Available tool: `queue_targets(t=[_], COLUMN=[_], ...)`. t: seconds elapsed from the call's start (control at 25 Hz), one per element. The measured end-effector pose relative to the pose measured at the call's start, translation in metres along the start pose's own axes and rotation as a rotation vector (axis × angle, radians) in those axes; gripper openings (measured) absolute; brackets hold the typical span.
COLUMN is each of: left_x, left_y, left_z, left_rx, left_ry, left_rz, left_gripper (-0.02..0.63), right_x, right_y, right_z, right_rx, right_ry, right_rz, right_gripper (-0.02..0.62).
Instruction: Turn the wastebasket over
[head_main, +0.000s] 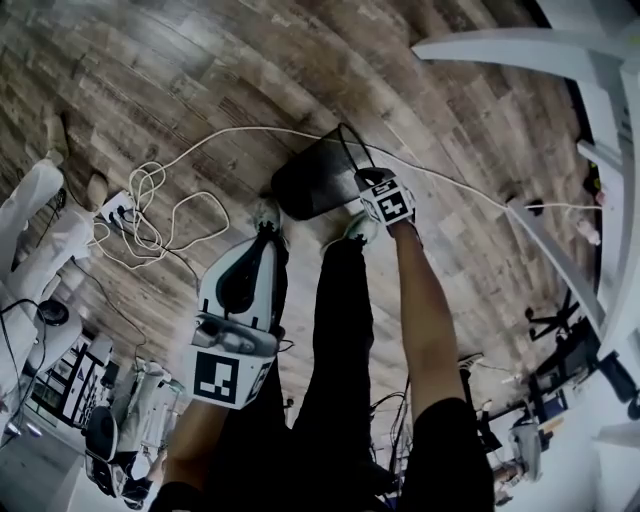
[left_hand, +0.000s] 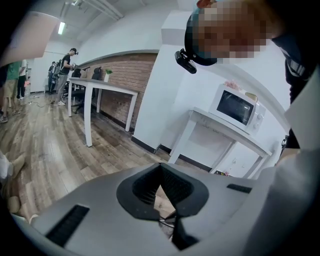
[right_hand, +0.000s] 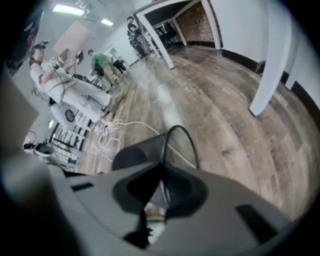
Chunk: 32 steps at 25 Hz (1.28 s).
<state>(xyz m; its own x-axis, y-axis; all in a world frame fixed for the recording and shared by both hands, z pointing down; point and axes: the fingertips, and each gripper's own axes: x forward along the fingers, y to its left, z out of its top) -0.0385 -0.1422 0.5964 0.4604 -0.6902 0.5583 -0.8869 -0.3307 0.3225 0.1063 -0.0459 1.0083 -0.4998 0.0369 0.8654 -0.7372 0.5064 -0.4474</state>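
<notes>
The black mesh wastebasket (head_main: 312, 182) lies tipped on its side on the wood floor, its dark base toward the left and its open rim toward the right. My right gripper (head_main: 362, 180) reaches down to that rim. In the right gripper view the jaws (right_hand: 162, 172) are shut on the thin rim wire of the wastebasket (right_hand: 142, 150), which arcs up beyond the fingertips. My left gripper (head_main: 264, 232) hangs over my left leg, apart from the basket. In the left gripper view its jaws (left_hand: 160, 171) meet at the tips with nothing between them.
A white cable (head_main: 150, 215) loops over the floor left of the basket and runs past it to the right. My shoes (head_main: 358, 228) stand just in front of the basket. White table legs (head_main: 560, 50) rise at the right. A white table with a microwave (left_hand: 237, 107) stands by the wall.
</notes>
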Motion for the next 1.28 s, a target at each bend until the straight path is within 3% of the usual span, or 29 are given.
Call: queue_targets(t=[0.36,1.28], left_x=[-0.016,-0.042], left_y=[0.01,0.055], left_z=[-0.001,-0.024], left_rx=[-0.007,-0.039], left_ry=[-0.012,0.036], left_rz=[0.005,0.039], left_gripper=[0.032,0.032], right_x=[-0.013,-0.018], right_y=[0.056,0.16], right_z=[-0.001,0.004], right_rx=[-0.146,-0.389], right_ry=[0.047,0.137], right_rz=[0.018,0.071], right_gripper=[0.055,0.052])
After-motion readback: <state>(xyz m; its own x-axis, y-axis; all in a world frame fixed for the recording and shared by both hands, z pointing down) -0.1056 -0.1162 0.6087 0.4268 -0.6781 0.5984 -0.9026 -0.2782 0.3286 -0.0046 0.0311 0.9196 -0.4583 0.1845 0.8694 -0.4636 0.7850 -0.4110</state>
